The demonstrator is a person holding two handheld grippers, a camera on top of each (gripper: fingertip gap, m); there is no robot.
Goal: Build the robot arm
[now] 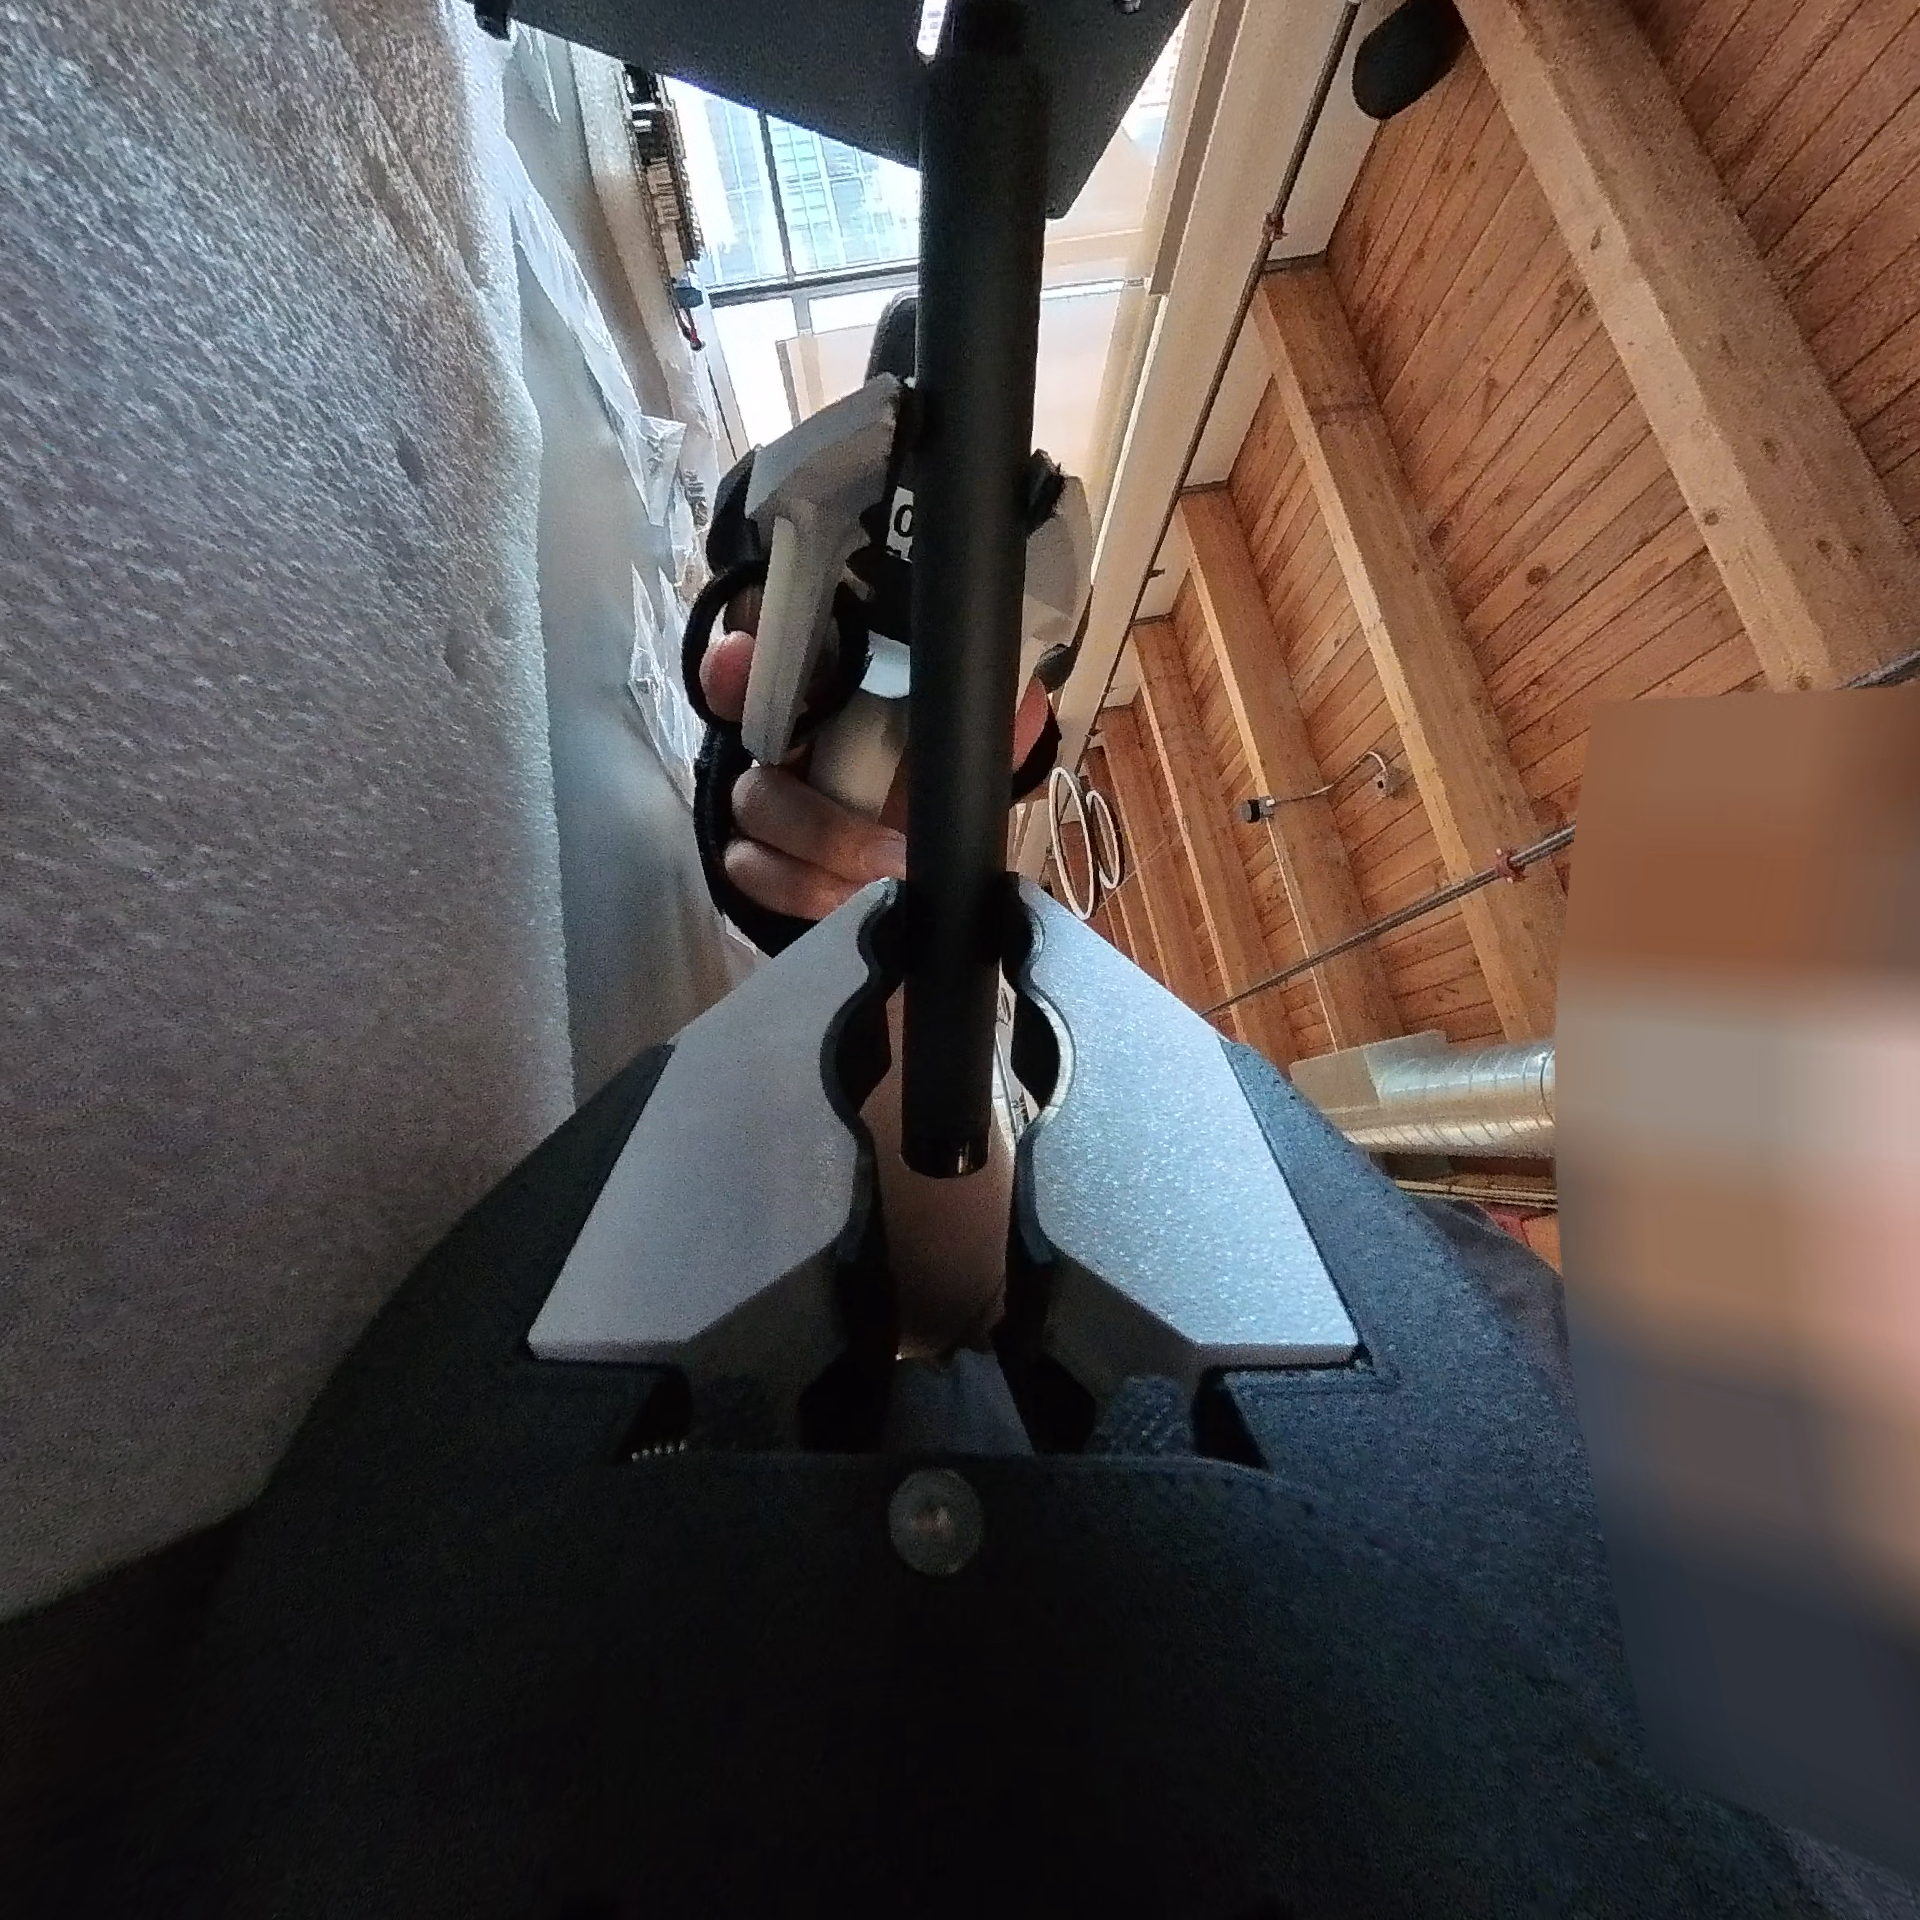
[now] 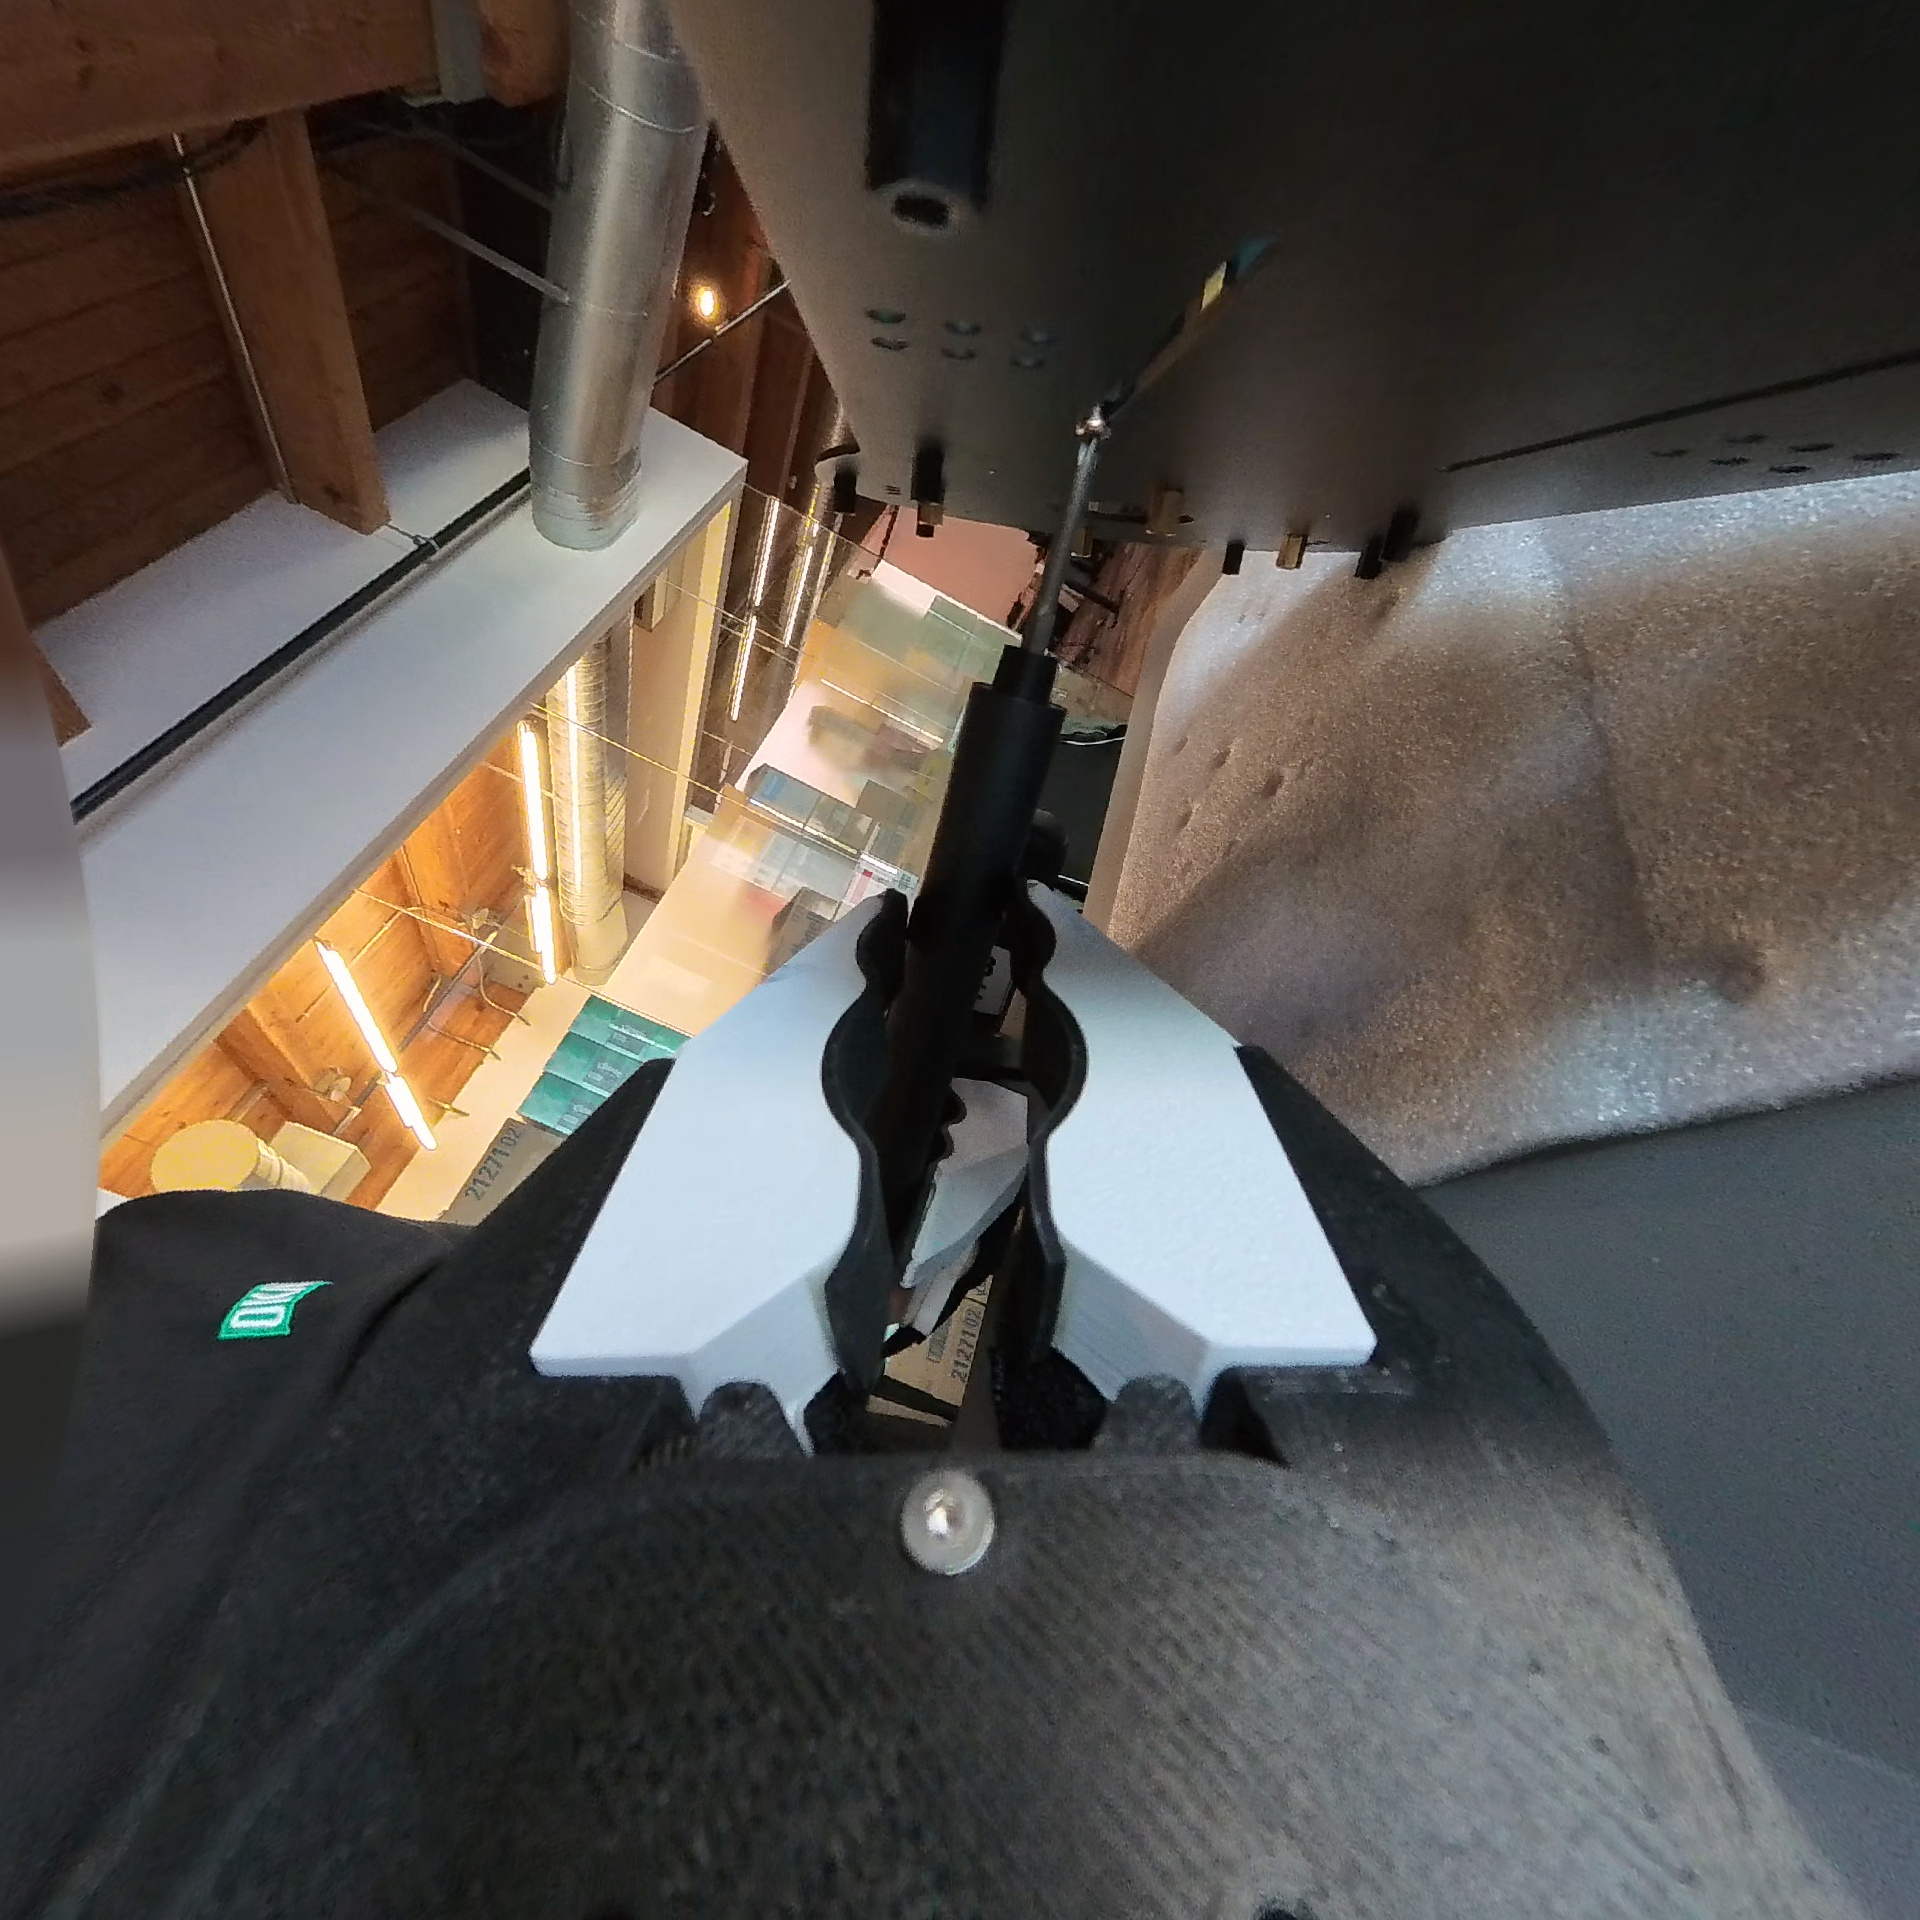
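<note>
My left gripper (image 1: pixel 951 920) is shut on a long black rod-like handle (image 1: pixel 961 727) that runs up to a dark plate (image 1: pixel 790 62). The rod's near end sits between my jaws. Farther along it, the right gripper's white fingers (image 1: pixel 795 582) stand on either side of the rod, held by a hand (image 1: pixel 810 842). My right gripper (image 2: pixel 961 914) is shut on a black screwdriver (image 2: pixel 997 790). Its thin shaft reaches up to a screw (image 2: pixel 1093 421) on the underside of a grey metal plate (image 2: pixel 1351 260).
White foam sheeting lies close on the left in the left wrist view (image 1: pixel 260 623) and on the right in the right wrist view (image 2: pixel 1455 831). A black post (image 2: pixel 920 156) and small standoffs (image 2: pixel 1294 548) stick out of the plate. Wooden ceiling beams (image 1: pixel 1558 416) and a silver duct (image 2: pixel 603 260) are behind. The tips of one gripper are about 7 cm away from the tips of the other.
</note>
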